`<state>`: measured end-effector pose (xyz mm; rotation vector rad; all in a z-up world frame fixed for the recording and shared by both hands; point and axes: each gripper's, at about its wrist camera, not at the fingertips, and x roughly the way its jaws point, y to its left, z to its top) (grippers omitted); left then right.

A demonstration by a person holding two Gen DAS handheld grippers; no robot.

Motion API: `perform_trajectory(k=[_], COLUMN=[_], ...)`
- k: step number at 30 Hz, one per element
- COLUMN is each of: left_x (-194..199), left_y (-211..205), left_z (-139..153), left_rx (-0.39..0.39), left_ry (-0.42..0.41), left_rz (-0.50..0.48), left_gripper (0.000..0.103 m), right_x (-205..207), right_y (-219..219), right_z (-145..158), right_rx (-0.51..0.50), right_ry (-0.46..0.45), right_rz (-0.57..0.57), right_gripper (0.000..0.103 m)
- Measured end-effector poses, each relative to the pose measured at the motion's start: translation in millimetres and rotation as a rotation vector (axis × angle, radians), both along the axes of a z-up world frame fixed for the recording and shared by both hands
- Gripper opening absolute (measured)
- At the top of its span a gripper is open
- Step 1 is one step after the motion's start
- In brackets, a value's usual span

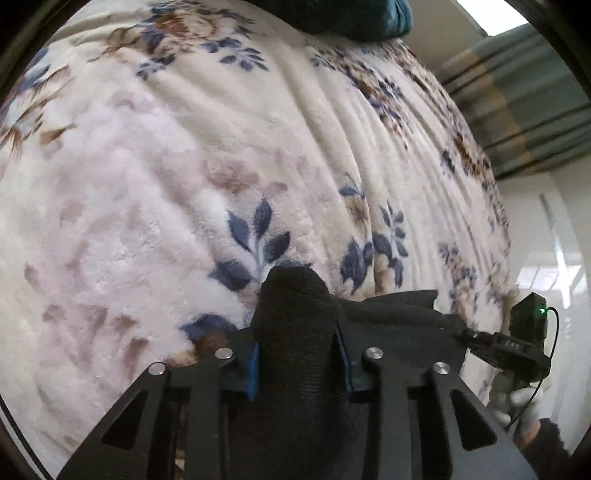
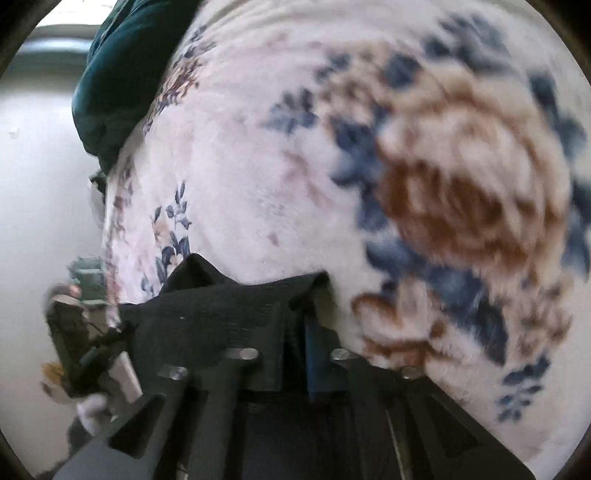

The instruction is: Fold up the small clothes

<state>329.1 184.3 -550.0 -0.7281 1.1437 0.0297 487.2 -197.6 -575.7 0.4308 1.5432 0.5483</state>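
Observation:
A small black garment (image 1: 295, 306) is bunched up between the blue pads of my left gripper (image 1: 299, 354), which is shut on it. The cloth stretches to the right toward the other gripper's housing (image 1: 524, 332), held by a white-gloved hand (image 1: 517, 402). In the right wrist view the same black garment (image 2: 221, 306) spreads leftward from my right gripper (image 2: 295, 354), whose jaws are shut on a folded edge of it. Both grippers hold the garment just above a floral fleece blanket (image 1: 184, 166). This view is blurred.
The cream blanket (image 2: 258, 166) with blue and brown flowers covers a bed. A dark teal cloth (image 1: 351, 18) (image 2: 118, 74) lies at the far end. Striped curtains (image 1: 517, 103) hang beyond the bed's right edge, above a shiny pale floor (image 1: 554, 240).

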Motion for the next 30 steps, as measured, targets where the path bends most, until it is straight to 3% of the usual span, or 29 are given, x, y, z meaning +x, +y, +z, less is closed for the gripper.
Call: perform_trajectory(k=[4, 9, 12, 13, 14, 15, 17, 22, 27, 28, 30], left_x=[-7.7, -1.9, -6.2, -10.1, -16.0, -23.8, -45.4, -96.9, -132.6, -134.0, -135.7], left_y=[8.8, 20.2, 27.7, 28.1, 27.7, 26.4, 21.1, 2.9, -7.5, -9.1, -12.7], left_z=[-0.4, -22.7, -22.6, -17.9, -11.9, -6.1, 3.6, 5.6, -0.7, -0.9, 0.4], left_rx=[-0.034, -0.108, -0.181, -0.181, -0.163, -0.145, -0.116, -0.058, -0.1, -0.102, -0.095], left_ry=[-0.022, 0.018, 0.026, 0.023, 0.018, 0.013, 0.006, 0.066, 0.117, 0.123, 0.135], left_rz=[0.05, 0.115, 0.132, 0.125, 0.118, 0.112, 0.099, 0.102, 0.161, 0.164, 0.162], left_gripper=[0.027, 0.028, 0.039, 0.052, 0.059, 0.066, 0.066, 0.066, 0.066, 0.066, 0.066], right_x=[17.4, 37.3, 44.7, 44.0, 41.8, 36.5, 14.3, -66.8, -129.7, -134.2, -142.7], right_y=[3.8, 37.9, 32.2, 28.5, 16.3, 5.5, -24.0, -81.8, -95.5, -94.0, -86.6], right_z=[35.1, 20.6, -3.3, -6.5, -3.8, 1.4, 19.7, 36.1, 20.9, 17.4, 12.4], right_rx=[0.016, -0.1, -0.116, -0.105, -0.097, -0.095, -0.093, -0.108, -0.051, -0.033, -0.014], right_ry=[-0.11, -0.121, -0.008, 0.025, 0.056, 0.059, 0.053, 0.152, 0.242, 0.24, 0.204], right_rz=[-0.038, 0.031, 0.048, 0.035, 0.007, -0.013, -0.048, -0.1, -0.198, -0.212, -0.249], right_gripper=[0.008, 0.008, 0.013, 0.018, 0.028, 0.039, 0.044, 0.044, 0.044, 0.044, 0.006])
